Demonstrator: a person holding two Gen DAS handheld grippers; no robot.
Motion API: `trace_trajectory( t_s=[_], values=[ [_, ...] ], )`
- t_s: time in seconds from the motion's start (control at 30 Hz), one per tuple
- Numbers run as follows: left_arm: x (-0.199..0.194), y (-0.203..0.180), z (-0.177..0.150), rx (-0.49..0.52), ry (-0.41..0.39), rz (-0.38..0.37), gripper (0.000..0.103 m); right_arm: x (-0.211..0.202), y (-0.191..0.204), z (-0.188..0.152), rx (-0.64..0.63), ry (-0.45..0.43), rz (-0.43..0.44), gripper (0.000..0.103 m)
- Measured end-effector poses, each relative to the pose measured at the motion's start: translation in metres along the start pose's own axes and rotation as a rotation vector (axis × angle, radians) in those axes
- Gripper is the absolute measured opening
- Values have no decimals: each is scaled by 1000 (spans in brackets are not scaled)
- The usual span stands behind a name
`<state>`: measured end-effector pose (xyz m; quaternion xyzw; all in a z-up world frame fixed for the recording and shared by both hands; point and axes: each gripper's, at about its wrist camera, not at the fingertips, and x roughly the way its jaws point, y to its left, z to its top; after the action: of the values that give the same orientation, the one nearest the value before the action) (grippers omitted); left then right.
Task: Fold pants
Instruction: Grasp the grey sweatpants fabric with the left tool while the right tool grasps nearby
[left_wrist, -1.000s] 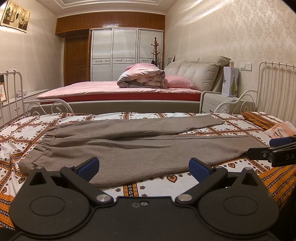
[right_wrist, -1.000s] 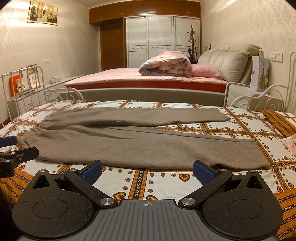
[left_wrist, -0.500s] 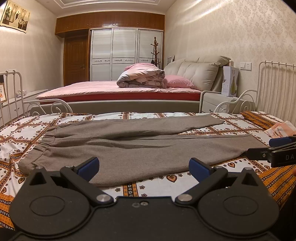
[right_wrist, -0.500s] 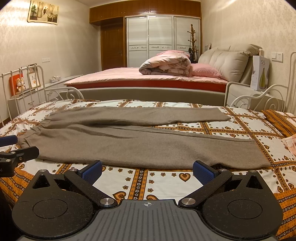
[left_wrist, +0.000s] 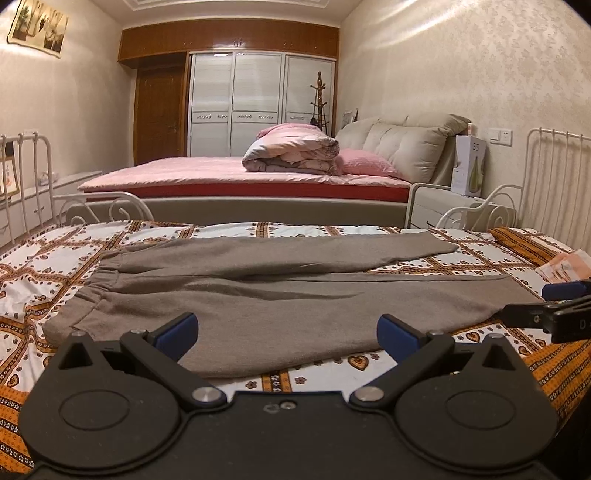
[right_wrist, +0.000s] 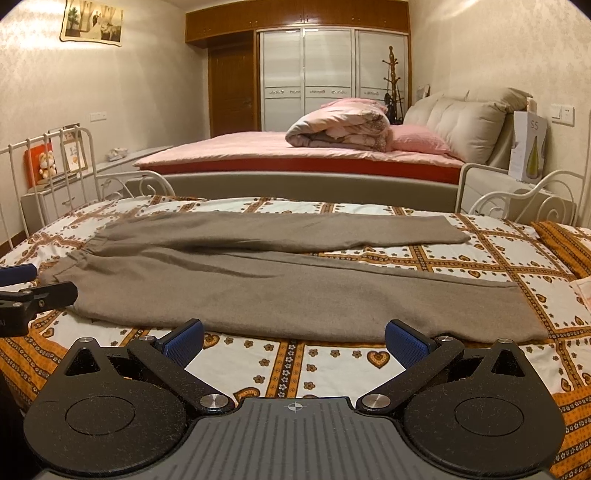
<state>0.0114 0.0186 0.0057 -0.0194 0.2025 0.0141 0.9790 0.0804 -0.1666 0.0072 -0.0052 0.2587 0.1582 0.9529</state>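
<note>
A bedroom with pale patterned walls; in the foreground a daybed (left_wrist: 44, 258) with white iron rails carries a quilt (right_wrist: 461, 258) of orange, brown and white squares with hearts; behind it, at twelve o'clock, stands a large bed (left_wrist: 221, 177) in pink sheets with a rolled duvet (left_wrist: 291, 151) and a pink pillow (left_wrist: 365, 166); a white wardrobe (left_wrist: 258, 107) and a dark wooden door (left_wrist: 159, 114) close the far wall. The pants (left_wrist: 280, 295) are grey-brown and lie flat across the quilt, unfolded; the waistband sits at nine o'clock, the two legs run toward three o'clock, the farther leg angled slightly away from the nearer. The left gripper (left_wrist: 287, 328) hangs at the near edge of the pants, fingers spread wide, holding nothing; the right gripper (right_wrist: 294, 338) is over the quilt just short of the nearer leg, fingers likewise wide apart and empty; each gripper appears at the edge of the other's view.
</note>
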Motion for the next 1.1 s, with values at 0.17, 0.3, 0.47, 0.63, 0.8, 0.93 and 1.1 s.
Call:
trace_trajectory(
  t_s=[0.17, 0.3, 0.47, 0.63, 0.8, 0.93, 1.1],
  values=[
    [12, 13, 14, -1, 8, -11, 97, 12, 7, 17, -41, -5, 4, 103],
    [37, 36, 28, 7, 47, 8, 97, 34, 8, 36, -63, -11, 47, 103],
    [85, 102, 57, 32, 80, 62, 94, 87, -2, 72, -63, 10, 102, 103],
    [160, 189, 87, 42, 136, 139, 84, 167, -5, 110, -123, 57, 156, 103],
    [251, 273, 88, 32, 243, 179, 73, 267, 4, 142, -174, 105, 205, 103],
    [305, 319, 80, 5, 304, 173, 71, 344, 11, 162, -181, 144, 250, 85],
    [350, 345, 71, -15, 366, 84, 73, 434, 15, 175, -193, 192, 277, 83]
  ],
)
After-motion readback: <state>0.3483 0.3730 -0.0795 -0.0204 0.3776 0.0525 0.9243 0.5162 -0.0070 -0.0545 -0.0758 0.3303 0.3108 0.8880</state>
